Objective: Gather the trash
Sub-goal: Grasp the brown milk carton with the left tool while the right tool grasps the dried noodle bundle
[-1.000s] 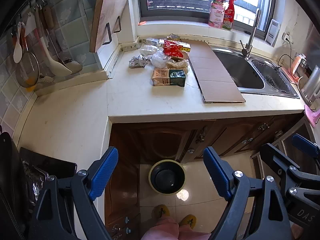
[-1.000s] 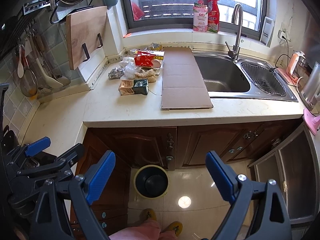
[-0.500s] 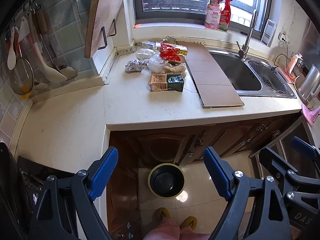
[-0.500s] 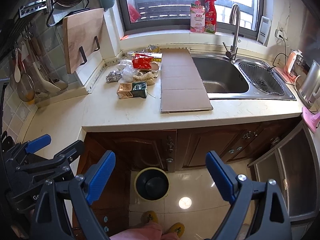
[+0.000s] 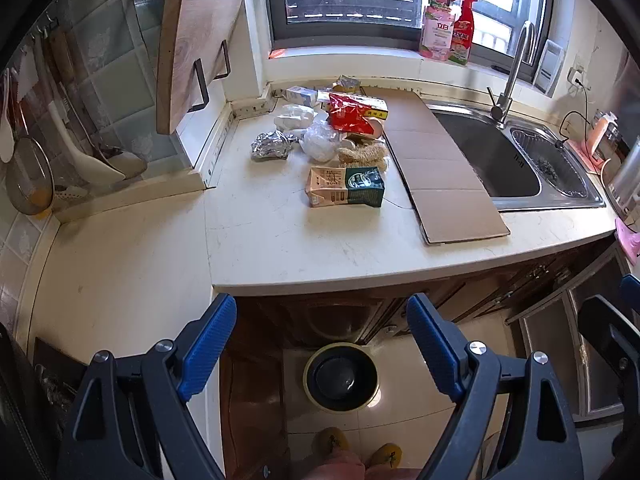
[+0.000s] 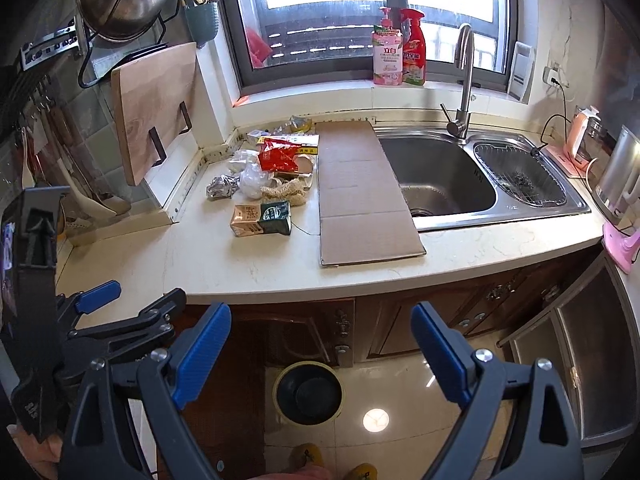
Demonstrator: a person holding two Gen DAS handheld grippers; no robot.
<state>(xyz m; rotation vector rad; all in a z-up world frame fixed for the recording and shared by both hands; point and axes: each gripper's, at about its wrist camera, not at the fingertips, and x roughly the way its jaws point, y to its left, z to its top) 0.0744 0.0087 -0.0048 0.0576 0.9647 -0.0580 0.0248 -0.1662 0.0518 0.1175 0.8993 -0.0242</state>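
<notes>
Cardboard carton [image 5: 345,192] lies on the counter [image 5: 280,240], long axis crosswise, ahead of our left tongs [image 5: 320,344]; we judge them nearer. Right tongs [image 6: 322,350] likewise gape, both empty.

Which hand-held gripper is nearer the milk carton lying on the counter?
Left, narrowly. The left hand-held gripper is almost straight in front of the milk carton; the right hand-held gripper stands off to its right. Both open.

Steel sink [image 6: 448,184], tap [image 6: 464,80], two bottles [image 6: 398,50] on windowsill, hung cutting board [image 5: 196,40]
</notes>
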